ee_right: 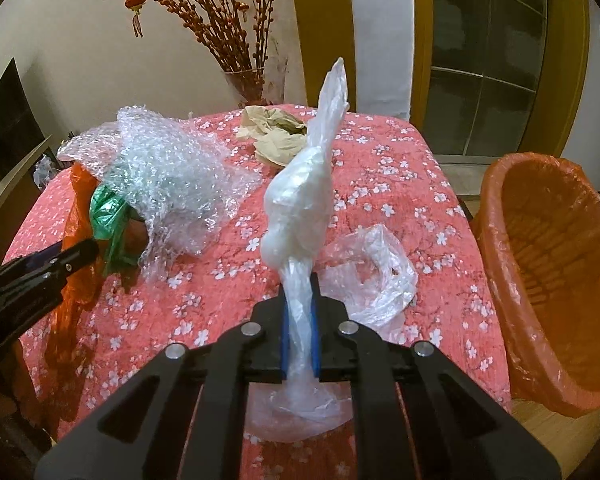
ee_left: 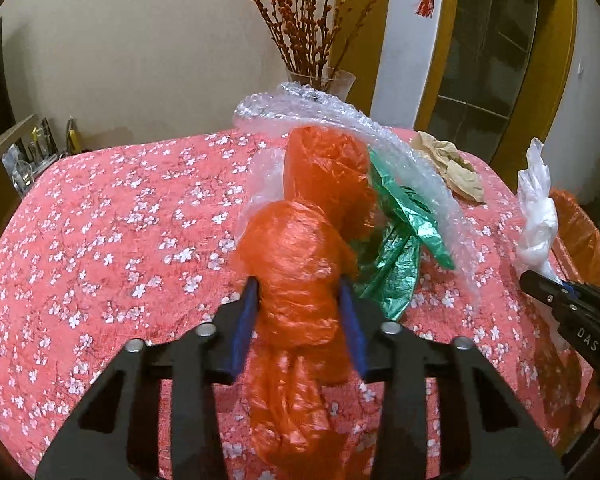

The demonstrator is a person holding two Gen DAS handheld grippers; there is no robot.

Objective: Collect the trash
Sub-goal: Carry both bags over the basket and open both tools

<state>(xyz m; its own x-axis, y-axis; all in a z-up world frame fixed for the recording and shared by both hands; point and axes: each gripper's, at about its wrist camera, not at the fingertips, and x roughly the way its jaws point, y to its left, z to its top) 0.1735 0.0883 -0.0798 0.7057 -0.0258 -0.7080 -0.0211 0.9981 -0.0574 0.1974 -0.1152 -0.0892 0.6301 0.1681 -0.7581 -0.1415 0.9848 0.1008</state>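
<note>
Left gripper (ee_left: 298, 312) clenched on an orange bag (ee_left: 296, 280), crumpled and glossy, twisted into a thick rope that rises above the flowered tablecloth (ee_left: 100, 240) and trails down toward the camera. Right gripper (ee_right: 299, 320) clamped on a white bag (ee_right: 300, 208), thin and milky, bunched into a knot above the fingers with a pointed tail standing up. Just right of it on the tablecloth, a loose clear bag (ee_right: 374, 280), wrinkled. Off the table's right edge, a woven bin (ee_right: 548, 264) with an orange liner. Farther back and left, a green bag (ee_right: 108, 220) under a heap of bubble wrap (ee_right: 168, 172). Beyond, crumpled brown paper (ee_right: 276, 132), then a vase of red-budded branches (ee_right: 248, 84) at the far edge.
</note>
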